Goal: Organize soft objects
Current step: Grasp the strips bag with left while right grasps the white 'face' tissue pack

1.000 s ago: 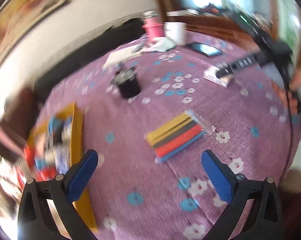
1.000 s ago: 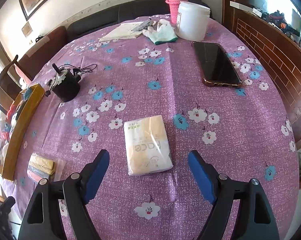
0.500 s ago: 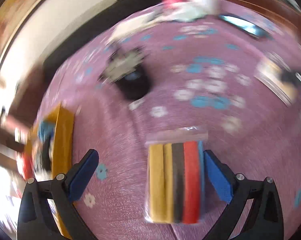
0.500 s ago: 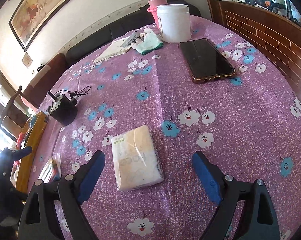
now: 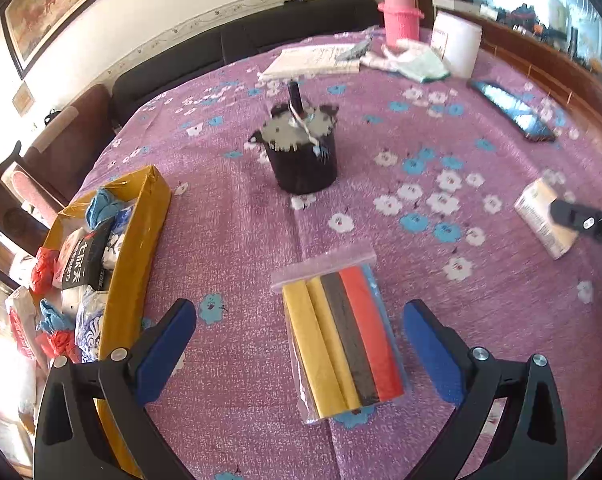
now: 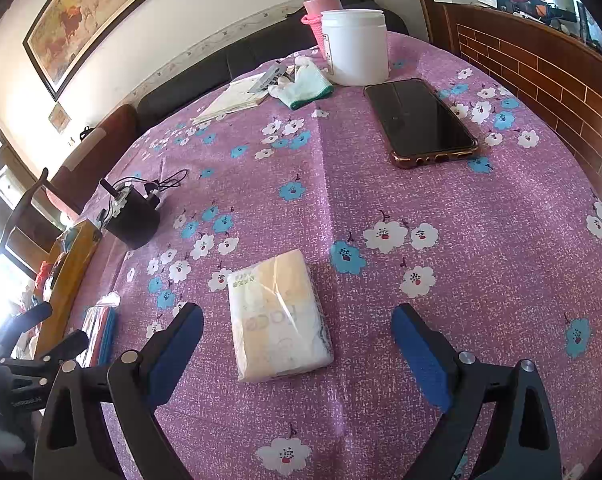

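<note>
Purple floral tablecloth (image 6: 381, 184), dark sofa (image 5: 261, 36) behind, perhaps leather.

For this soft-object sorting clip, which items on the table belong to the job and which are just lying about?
Job: bag of coloured cloths between the open left gripper; tissue pack between the open right gripper; yellow box of soft items.

Lying about: phone, white jar, pink flask, black pot, notebook.

Left gripper (image 5: 299, 344) spread wide, straddling cloth pack (image 5: 343, 340)

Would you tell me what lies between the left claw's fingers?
In the left wrist view, the bag of coloured cloths lies between the open left claw's fingers, untouched.
</note>
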### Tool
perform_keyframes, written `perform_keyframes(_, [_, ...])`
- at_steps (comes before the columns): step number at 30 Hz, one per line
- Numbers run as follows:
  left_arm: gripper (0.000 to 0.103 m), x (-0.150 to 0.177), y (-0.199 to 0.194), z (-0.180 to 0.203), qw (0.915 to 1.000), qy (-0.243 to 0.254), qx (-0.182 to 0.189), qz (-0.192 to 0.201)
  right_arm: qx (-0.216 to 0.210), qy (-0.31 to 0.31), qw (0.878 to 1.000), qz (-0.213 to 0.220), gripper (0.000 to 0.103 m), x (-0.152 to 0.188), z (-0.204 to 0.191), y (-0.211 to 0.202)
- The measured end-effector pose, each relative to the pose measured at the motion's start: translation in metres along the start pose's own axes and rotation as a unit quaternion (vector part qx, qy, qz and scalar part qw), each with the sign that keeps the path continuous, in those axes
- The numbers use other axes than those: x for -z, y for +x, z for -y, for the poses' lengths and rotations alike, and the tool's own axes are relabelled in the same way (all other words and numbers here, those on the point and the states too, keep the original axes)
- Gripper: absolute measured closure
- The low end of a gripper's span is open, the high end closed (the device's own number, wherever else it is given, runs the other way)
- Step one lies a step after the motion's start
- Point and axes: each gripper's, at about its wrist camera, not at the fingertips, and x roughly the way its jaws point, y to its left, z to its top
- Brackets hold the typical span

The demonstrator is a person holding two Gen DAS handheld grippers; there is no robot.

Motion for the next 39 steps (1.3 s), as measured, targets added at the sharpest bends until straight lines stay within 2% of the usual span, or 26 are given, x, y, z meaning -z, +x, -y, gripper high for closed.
perform_keyframes(4, [0.0,0.008,0.012,0.006,0.9999,0.009,0.0,-0.013,0.005,-0.004,1.0,-0.001,0.006,0.0,-0.002,0.001])
perform_keyframes(6, [0.0,0.009,0.012,0.004,0.9999,-0.003,0.006,-0.01,0.009,-0.008,1.0,-0.002,0.006,0.0,-0.003,0.002])
perform_keyframes(13, [0.0,0.014,0.024,-0.017,0.9937,-0.075,0.077,-0.032,0.029,-0.027,0.999,-0.007,0.004,0.001,-0.01,0.006])
perform_keyframes(19, [0.0,0.016,0.024,-0.018,0.9936,-0.074,0.082,-0.025,0.078,-0.086,0.992,-0.046,0.001,0.001,-0.028,0.017])
perform_keyframes(25, [0.0,0.015,0.024,-0.019,0.9935,-0.075,0.084,-0.019,0.084,-0.093,0.989,-0.074,0.001,-0.009,-0.031,0.026])
perform_keyframes(30, [0.0,0.015,0.025,-0.019,0.9935,-0.075,0.084,-0.017,0.115,-0.114,0.983,-0.089,0.001,-0.013,-0.041,0.037])
perform_keyframes(32, [0.0,0.015,0.025,-0.019,0.9935,-0.075,0.084,-0.017,0.126,-0.124,0.98,-0.087,0.006,-0.011,-0.046,0.039])
perform_keyframes(39, [0.0,0.015,0.025,-0.019,0.9935,-0.075,0.084,-0.017,0.122,-0.131,0.98,-0.082,0.024,-0.008,-0.052,0.032])
